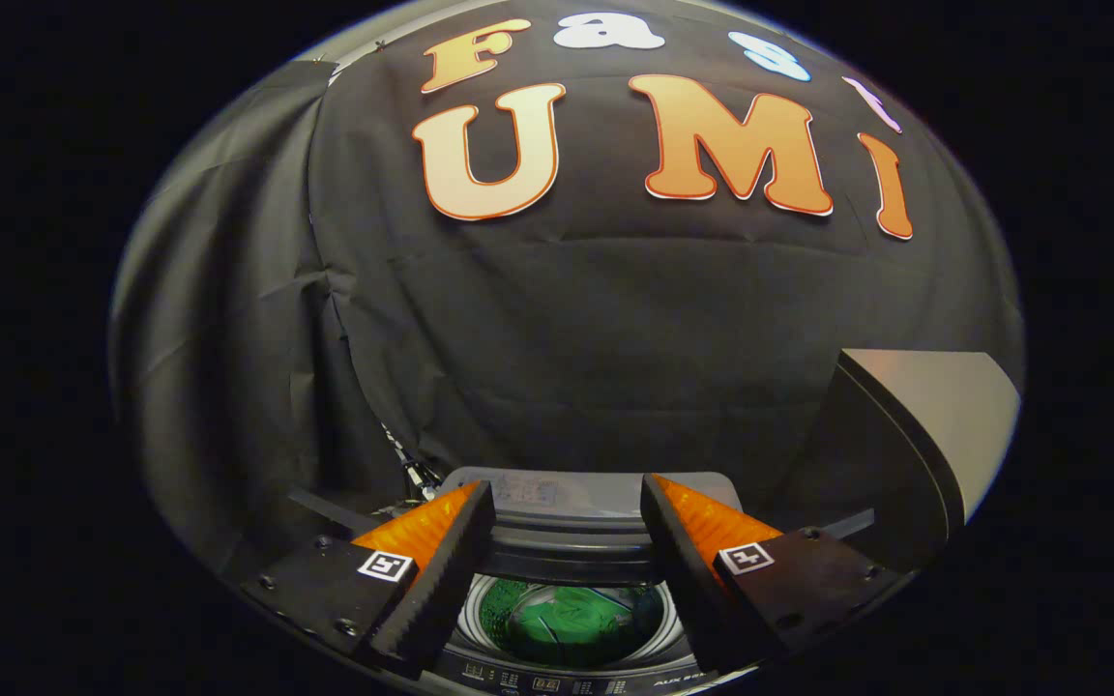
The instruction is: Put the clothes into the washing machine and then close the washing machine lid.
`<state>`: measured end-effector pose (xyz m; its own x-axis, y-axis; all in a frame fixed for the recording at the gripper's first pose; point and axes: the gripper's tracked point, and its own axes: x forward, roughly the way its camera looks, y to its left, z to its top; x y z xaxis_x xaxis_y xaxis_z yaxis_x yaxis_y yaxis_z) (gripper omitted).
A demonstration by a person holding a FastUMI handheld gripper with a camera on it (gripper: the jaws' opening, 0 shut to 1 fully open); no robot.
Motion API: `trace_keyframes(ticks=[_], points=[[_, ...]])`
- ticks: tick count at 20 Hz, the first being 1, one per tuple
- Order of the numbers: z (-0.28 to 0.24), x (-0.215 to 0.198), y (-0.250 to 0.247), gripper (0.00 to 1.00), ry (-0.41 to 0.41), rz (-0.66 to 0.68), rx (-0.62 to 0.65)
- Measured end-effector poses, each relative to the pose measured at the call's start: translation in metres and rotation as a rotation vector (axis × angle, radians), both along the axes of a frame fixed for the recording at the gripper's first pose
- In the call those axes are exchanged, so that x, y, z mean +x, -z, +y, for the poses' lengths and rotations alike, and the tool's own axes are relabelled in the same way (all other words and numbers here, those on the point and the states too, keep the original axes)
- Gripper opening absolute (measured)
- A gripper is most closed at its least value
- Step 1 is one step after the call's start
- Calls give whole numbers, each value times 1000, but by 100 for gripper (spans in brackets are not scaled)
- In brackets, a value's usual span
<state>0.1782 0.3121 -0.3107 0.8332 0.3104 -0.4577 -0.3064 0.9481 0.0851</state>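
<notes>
Gripper view shows the gripper [567, 541] released, its fingers apart and empty, above the washing machine [567, 667]. Green clothes [565, 619] seem to lie already in the drum between the fingers. The raised lid [905, 435] stands to the right; push it down slowly from its top edge.

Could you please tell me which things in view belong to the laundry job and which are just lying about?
Job:
green clothes, in the drum
washing machine, under the tongs
lid, raised
tongs, open, empty

Lying about:
black cloth behind
</notes>
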Motion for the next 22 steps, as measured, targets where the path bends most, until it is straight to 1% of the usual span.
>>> trace_keyframes(ticks=[2,7,10,12,14,16,19,22], points=[[-3,-11,28,99,-6,44,-39],[-5,-35,107,99,0,178,-43],[-6,-45,136,99,12,245,-37],[-10,-49,141,99,14,261,-33],[-8,-49,124,99,12,239,-22],[-10,-46,92,99,9,190,-2],[-23,-45,24,99,1,81,26],[-49,-44,-60,99,9,-58,45]])
